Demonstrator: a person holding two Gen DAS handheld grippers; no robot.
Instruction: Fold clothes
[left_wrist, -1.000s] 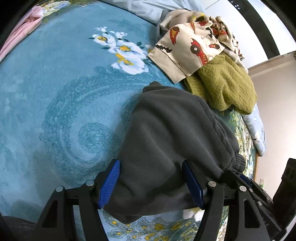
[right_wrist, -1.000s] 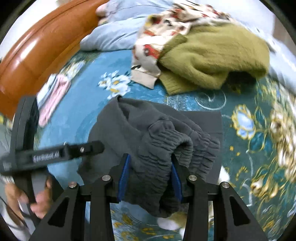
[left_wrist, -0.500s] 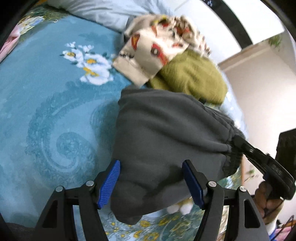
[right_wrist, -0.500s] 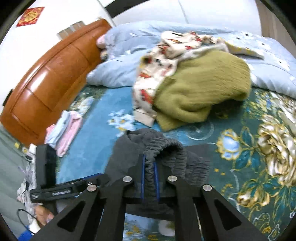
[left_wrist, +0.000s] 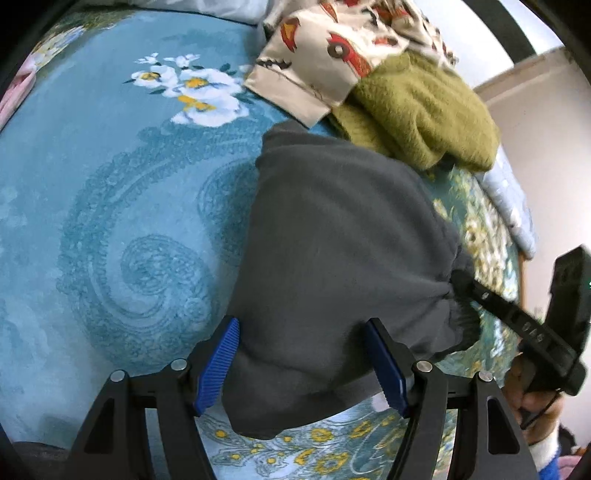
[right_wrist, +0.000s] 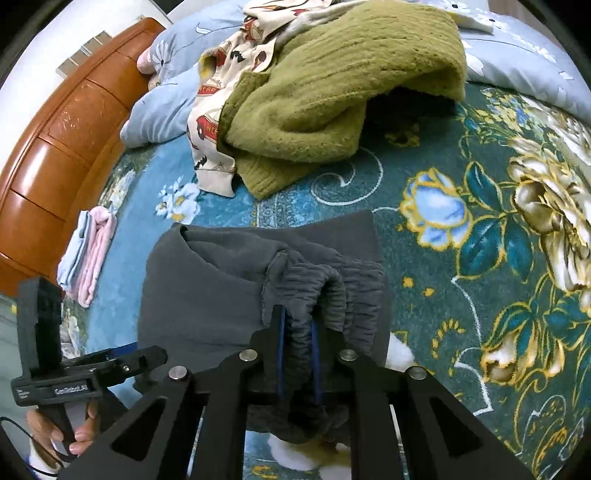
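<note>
While the grey trousers (right_wrist: 207, 295) lay on the bed (right_wrist: 443, 229), their waistband was pinched by the right gripper (right_wrist: 297, 347). The left gripper (left_wrist: 301, 363) was spread wide around the cloth, apparently ungripped.

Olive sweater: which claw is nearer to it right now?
Hard to call; neither touches the olive sweater. Right claw pinches the grey pants' waistband; left claw is open around their opposite edge.

two tools (left_wrist: 302, 363) (right_wrist: 297, 330), three loose garments (right_wrist: 258, 280) (right_wrist: 332, 96) (right_wrist: 214, 110)
</note>
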